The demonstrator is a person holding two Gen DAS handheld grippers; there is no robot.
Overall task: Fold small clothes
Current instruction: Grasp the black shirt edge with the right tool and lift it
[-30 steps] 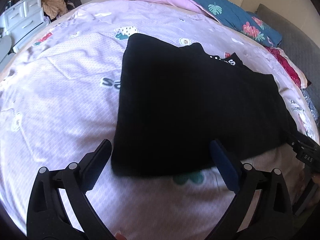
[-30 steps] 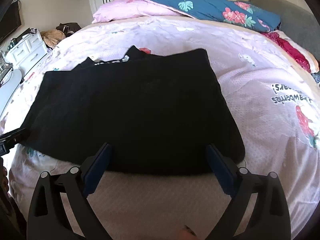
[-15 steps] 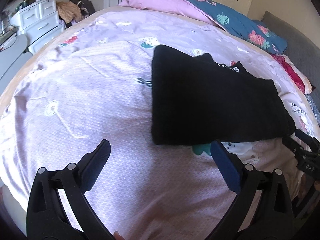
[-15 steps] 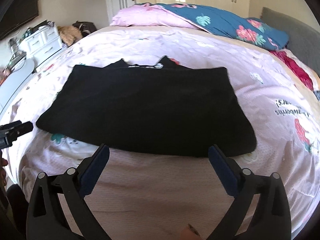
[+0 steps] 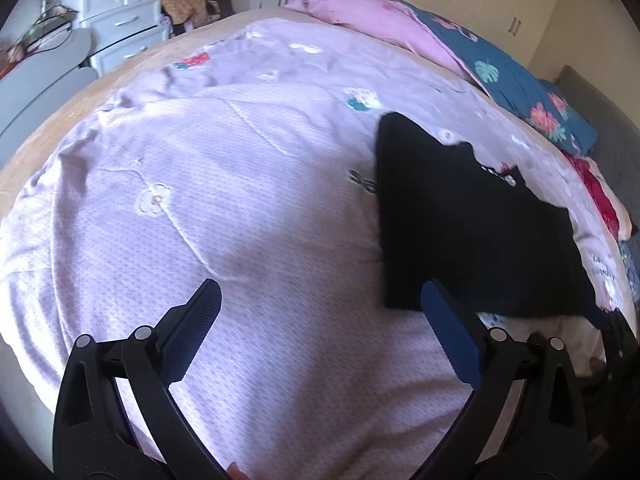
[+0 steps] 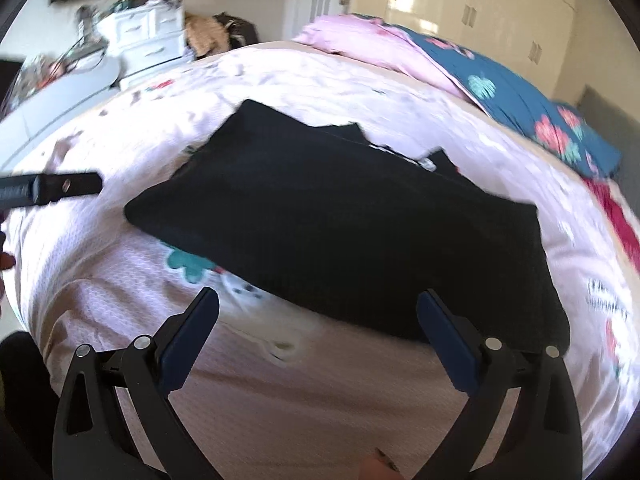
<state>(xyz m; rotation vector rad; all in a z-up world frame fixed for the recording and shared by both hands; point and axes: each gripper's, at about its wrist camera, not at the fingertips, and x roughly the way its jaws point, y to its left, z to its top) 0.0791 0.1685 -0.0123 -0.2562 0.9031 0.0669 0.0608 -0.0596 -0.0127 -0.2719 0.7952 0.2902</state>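
Both tongs, left gripper [image 5: 320, 304] and right gripper [image 6: 318, 308], stand spread and empty near the folded black garment [image 6: 352, 228] on the bedspread [image 5: 200, 200].

The folded garment [image 6: 340, 232] lies flat on the bed [image 6: 320, 400], toward its right side in the left wrist view. Pillows [image 5: 500, 76] sit at the far right end of the bed. A chest of drawers [image 5: 120, 20] stands beyond the bed's far left edge, with a heap of clothes [image 5: 184, 0] just right of it.
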